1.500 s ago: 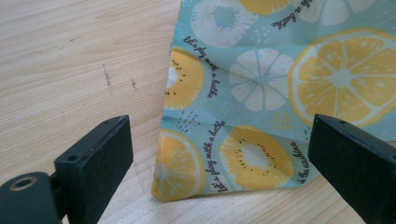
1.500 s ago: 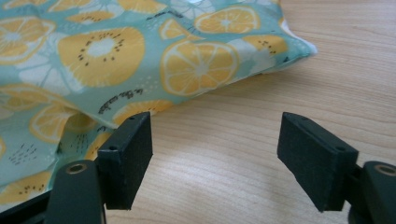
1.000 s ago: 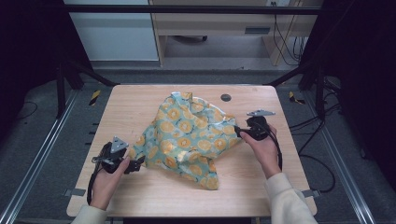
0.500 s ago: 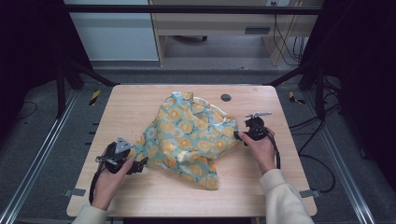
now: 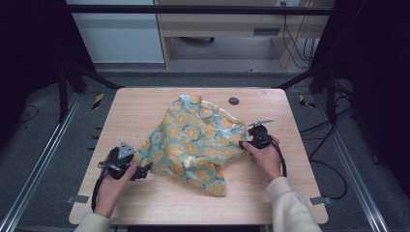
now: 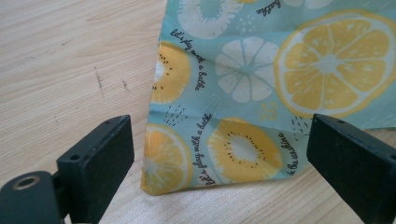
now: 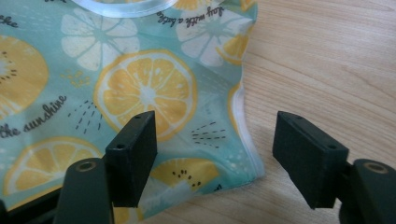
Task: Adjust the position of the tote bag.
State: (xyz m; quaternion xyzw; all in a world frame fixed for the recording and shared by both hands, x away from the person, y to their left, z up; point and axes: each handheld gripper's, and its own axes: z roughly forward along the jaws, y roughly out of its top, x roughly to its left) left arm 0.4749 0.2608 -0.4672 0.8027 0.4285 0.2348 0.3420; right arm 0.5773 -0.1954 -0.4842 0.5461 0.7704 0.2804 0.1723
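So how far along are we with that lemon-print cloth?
Early. The lemon-print cloth lies crumpled on the table, nothing flattened or folded. In hand: both grippers open at its edges, the left gripper over a corner, the right gripper, whose jaws have just been closing, over a hemmed edge. Left: gripping and the handling itself.

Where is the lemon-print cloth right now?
In the high view the cloth lies crumpled mid-table, between the left gripper at its lower left corner and the right gripper at its right edge.
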